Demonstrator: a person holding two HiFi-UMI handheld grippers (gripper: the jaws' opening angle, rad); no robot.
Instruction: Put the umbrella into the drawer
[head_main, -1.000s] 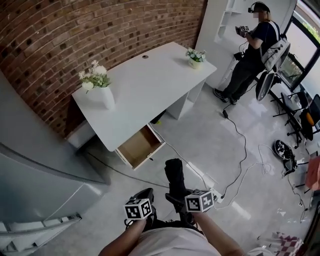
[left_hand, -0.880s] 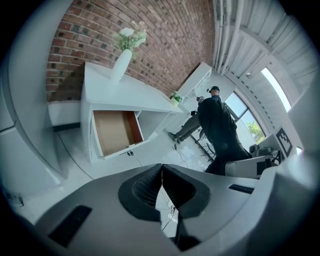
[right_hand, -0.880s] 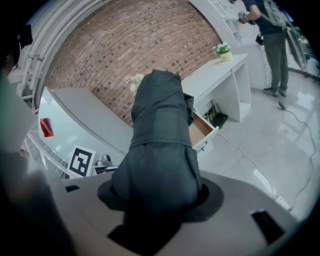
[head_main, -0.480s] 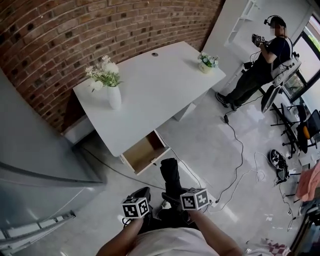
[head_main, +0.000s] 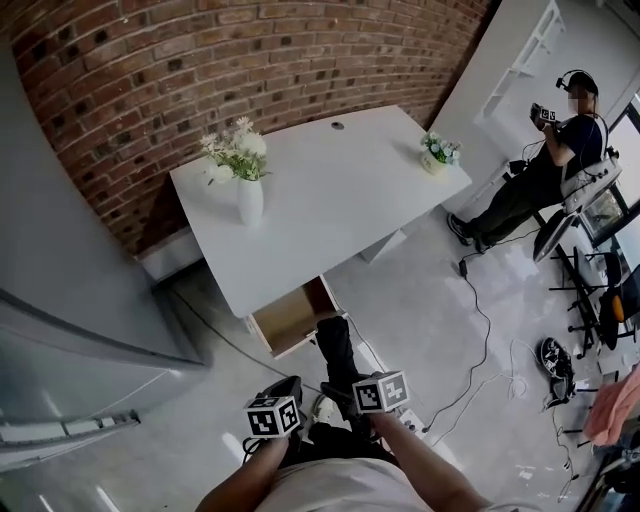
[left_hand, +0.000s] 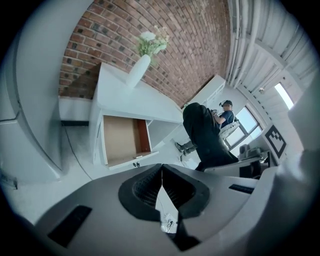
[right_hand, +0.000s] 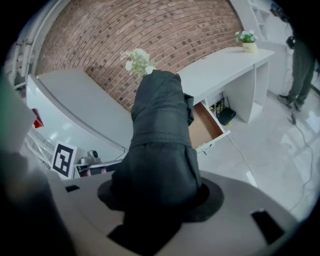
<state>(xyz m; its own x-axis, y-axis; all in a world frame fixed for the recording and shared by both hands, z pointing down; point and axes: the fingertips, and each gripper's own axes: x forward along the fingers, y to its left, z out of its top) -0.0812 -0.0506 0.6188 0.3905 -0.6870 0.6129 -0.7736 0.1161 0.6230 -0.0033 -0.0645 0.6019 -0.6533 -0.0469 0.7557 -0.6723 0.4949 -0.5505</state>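
- head view: the right gripper (head_main: 345, 385) holds the black folded umbrella (head_main: 335, 345), whose far end is near the front edge of the open drawer (head_main: 288, 320); open floor (head_main: 420, 300) lies right of it.
- left gripper view: the left gripper (left_hand: 161, 170) has its jaws together with nothing between them; the drawer gapes ahead.
- right gripper view: jaws wide, clamped round the umbrella's body.

Desk (head_main: 330, 200): one
Open drawer (head_main: 290, 318): one
Flower holders: two, a tall vase (head_main: 249, 200) and a small pot (head_main: 438, 160)
Umbrella (head_main: 338, 350): one
Grippers: two, left gripper (left_hand: 161, 182) and right gripper (right_hand: 155, 195)
Marker cubes (head_main: 273, 416): two
Standing person (head_main: 545, 170): one
Floor cables (head_main: 487, 330): seemingly two, too tangled to be sure
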